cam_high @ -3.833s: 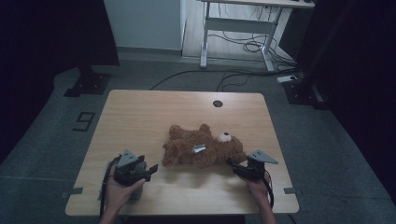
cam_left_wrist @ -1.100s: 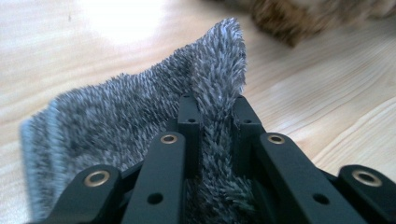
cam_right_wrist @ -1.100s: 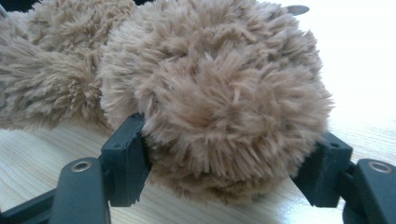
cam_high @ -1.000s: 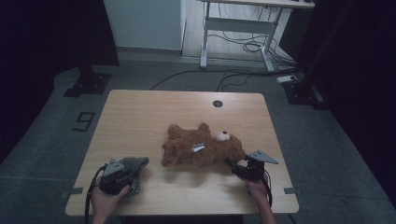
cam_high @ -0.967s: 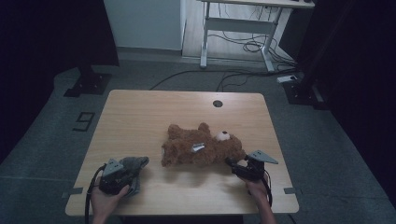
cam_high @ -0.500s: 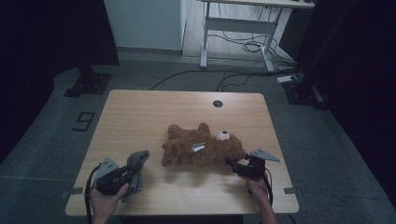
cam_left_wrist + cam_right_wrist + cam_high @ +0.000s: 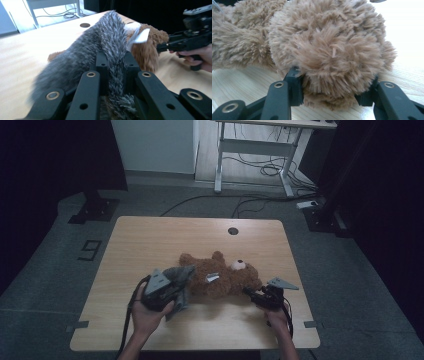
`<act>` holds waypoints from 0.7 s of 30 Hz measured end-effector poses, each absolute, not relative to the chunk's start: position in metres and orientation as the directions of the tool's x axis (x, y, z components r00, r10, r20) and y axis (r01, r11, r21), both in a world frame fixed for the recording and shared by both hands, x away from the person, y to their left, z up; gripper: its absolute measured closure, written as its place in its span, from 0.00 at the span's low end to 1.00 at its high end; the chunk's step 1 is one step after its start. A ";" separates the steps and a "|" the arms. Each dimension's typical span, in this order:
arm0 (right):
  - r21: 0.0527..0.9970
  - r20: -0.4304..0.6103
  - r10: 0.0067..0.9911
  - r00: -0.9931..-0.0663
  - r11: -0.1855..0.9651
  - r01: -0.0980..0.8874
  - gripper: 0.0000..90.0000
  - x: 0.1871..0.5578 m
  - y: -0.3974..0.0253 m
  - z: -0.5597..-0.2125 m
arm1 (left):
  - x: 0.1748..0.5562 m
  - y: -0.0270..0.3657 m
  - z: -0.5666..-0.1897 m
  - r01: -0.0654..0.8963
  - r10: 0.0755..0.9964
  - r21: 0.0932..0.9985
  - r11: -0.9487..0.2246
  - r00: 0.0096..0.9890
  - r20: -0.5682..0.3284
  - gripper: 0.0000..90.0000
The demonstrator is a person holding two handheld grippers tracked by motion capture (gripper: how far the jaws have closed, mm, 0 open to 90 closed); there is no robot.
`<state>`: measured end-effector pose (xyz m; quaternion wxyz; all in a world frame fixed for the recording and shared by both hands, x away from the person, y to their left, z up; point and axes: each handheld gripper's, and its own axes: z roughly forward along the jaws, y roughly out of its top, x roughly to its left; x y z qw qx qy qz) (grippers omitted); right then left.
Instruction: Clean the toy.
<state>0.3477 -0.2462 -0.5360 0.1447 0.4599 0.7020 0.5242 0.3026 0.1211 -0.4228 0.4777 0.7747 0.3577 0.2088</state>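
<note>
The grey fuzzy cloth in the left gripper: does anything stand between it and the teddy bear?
Nothing visible does. The left gripper holds the grey cloth right beside the teddy bear, its far end already at the brown fur. The right gripper grips the bear at the opposite side.

Teddy bear point(image 7: 225, 277) lying mid-bench point(image 7: 150, 240).
Furry cloth point(image 7: 179, 276) at its left, draped against it.
</note>
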 end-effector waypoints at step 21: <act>0.874 0.260 0.783 -0.565 0.057 0.482 0.59 0.347 -0.243 -0.536 | 0.357 0.034 -0.468 0.447 0.694 0.807 -0.386 0.717 -0.065 0.89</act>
